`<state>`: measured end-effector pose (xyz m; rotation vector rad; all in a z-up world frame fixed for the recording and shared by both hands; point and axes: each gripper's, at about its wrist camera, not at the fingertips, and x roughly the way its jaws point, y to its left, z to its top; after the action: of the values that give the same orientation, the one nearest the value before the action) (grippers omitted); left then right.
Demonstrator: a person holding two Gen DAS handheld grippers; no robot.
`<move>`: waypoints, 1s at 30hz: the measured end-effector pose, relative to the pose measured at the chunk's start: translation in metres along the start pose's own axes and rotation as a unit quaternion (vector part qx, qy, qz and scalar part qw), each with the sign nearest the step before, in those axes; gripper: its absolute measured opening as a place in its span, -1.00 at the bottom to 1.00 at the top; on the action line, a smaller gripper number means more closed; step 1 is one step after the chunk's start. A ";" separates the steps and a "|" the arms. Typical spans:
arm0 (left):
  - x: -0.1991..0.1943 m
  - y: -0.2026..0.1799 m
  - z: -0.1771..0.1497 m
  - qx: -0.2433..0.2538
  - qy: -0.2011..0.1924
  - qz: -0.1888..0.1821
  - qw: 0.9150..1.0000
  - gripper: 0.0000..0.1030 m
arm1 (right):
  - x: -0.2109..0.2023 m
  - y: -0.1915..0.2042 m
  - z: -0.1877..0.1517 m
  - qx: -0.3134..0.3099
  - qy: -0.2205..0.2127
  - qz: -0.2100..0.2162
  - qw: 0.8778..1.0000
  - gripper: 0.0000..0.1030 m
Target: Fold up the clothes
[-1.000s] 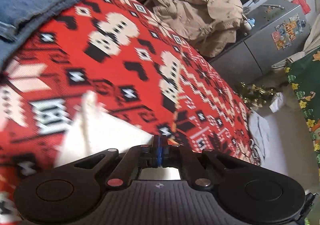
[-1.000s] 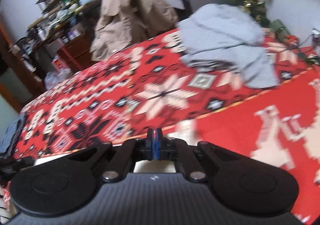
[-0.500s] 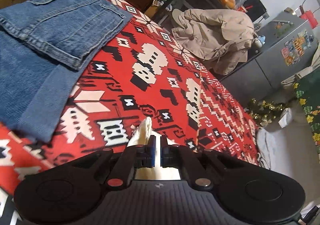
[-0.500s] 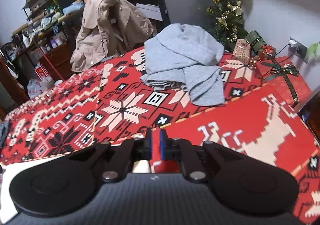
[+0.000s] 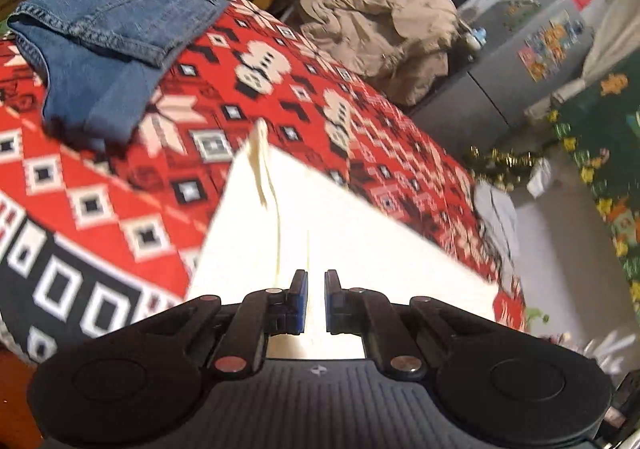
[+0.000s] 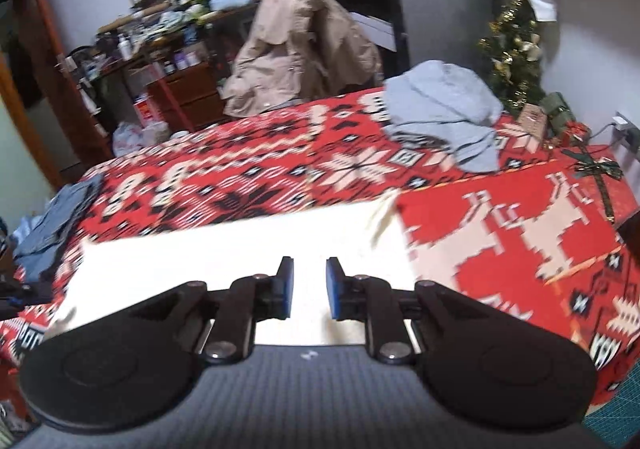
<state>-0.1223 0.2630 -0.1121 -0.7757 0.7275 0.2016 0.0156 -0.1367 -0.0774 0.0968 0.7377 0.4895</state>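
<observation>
Both sets of jaws are parting with nothing pinched: the left gripper (image 5: 315, 301) and right gripper (image 6: 310, 288) hover over the white garment (image 5: 320, 233), which lies flat on the red patterned blanket (image 5: 120, 185). From the right wrist its long axis runs across the frame; glare hides its folds. Beyond lie 1 folded jeans (image 5: 108, 45) and 1 crumpled grey top (image 6: 444, 117).

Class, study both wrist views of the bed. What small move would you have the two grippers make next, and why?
Probably back both off and go for the next garment. The left gripper and right gripper are opening with nothing between the pads, and the white cloth lies flat as a neat rectangle. The grey garment is still crumpled.
</observation>
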 end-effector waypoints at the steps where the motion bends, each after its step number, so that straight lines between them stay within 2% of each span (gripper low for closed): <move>1: 0.001 0.000 -0.007 0.003 0.002 0.006 1.000 -0.87 | -0.001 0.003 -0.005 0.005 0.004 0.004 1.000 -0.64; 4: 0.006 0.011 -0.020 -0.018 0.010 0.016 1.000 -0.88 | 0.000 0.004 -0.020 0.016 0.021 0.004 1.000 -0.64; 9: -0.001 0.029 -0.029 -0.045 0.001 0.023 0.999 -0.94 | 0.000 -0.013 -0.045 0.026 0.051 -0.010 0.998 -0.64; 14: -0.012 0.043 -0.034 -0.053 -0.009 0.037 0.998 -0.95 | -0.005 -0.035 -0.056 0.046 0.055 -0.017 0.997 -0.64; 22: -0.032 0.037 -0.032 -0.004 -0.027 0.075 0.997 -0.94 | -0.019 -0.060 -0.048 0.046 0.046 -0.046 0.997 -0.60; 24: -0.038 0.029 -0.033 0.011 -0.035 0.074 0.997 -0.94 | -0.027 -0.059 -0.045 0.037 0.036 -0.049 0.997 -0.50; 30: -0.032 -0.009 -0.044 0.042 -0.026 0.033 0.998 -0.94 | -0.038 -0.023 -0.048 -0.027 0.023 -0.035 0.999 -0.44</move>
<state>-0.1652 0.2289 -0.1075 -0.6653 0.7078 0.2496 -0.0314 -0.1785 -0.0951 0.0090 0.7695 0.4467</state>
